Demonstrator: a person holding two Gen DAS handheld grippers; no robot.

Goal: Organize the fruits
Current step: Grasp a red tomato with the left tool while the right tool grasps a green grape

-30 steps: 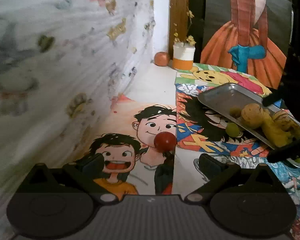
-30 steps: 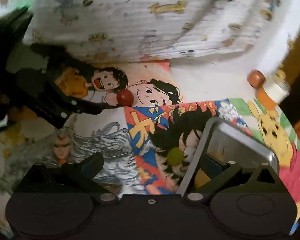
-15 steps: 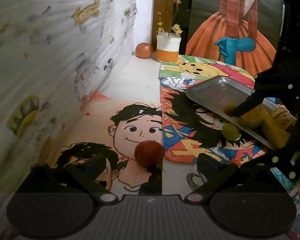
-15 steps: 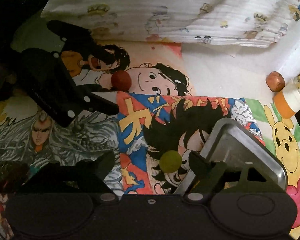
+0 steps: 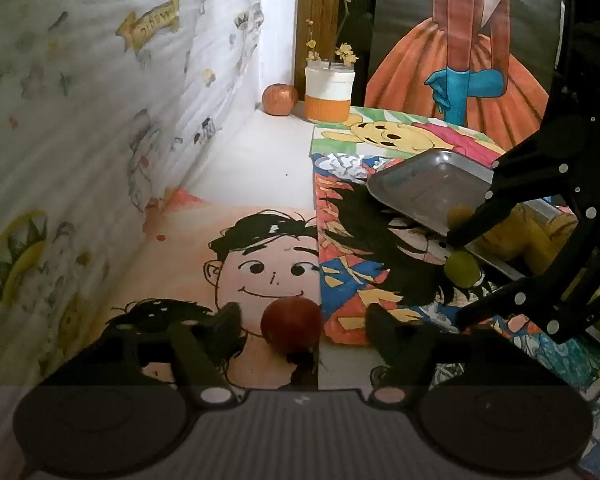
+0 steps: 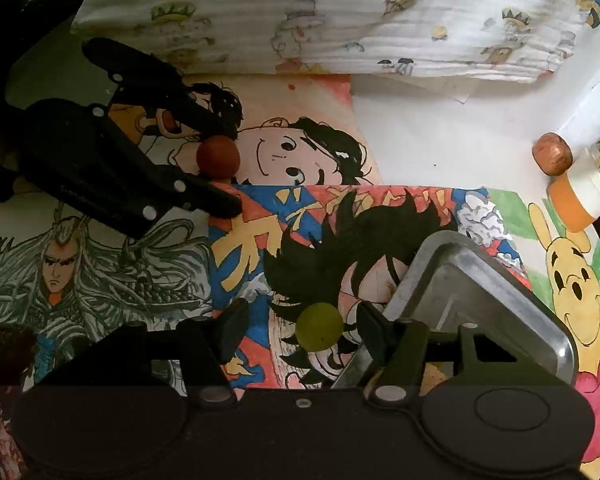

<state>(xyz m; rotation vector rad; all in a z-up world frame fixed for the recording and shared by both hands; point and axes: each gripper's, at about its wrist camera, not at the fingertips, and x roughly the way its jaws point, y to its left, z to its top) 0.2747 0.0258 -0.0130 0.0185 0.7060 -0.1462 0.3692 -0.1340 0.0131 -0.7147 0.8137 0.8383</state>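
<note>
Your left gripper point(image 5: 302, 320) sits low over the cartoon-covered table point(image 5: 260, 168) with a dark red round fruit point(image 5: 291, 326) between its fingers. The jaws have just been closing and stand about half wide; a gap shows on each side of the fruit, so the pads are not pressing on it. The fruit rests on the drawing of a smiling boy's face, at the edge of that sheet.

Your right gripper point(image 6: 298, 330) points steeply down at a small green round fruit point(image 6: 319, 327). Its jaws have just been closing as well. The right finger looks almost against the fruit, while a clear gap remains on the left side. This green fruit lies on the drawing with spiky black hair, just beside the corner of the metal tray point(image 6: 500, 292).

In the left wrist view the tray holds yellowish fruit point(image 5: 512, 236), partly hidden behind the right gripper.

At the far corner, an orange-red fruit point(image 5: 279, 99) stands next to a white and orange jar point(image 5: 329, 90) with yellow flowers. The patterned cloth point(image 5: 80, 120) shows a yellow ribbon with lettering too blurred to read. Faint print on the left gripper's body, seen from the right wrist, is also unreadable.
</note>
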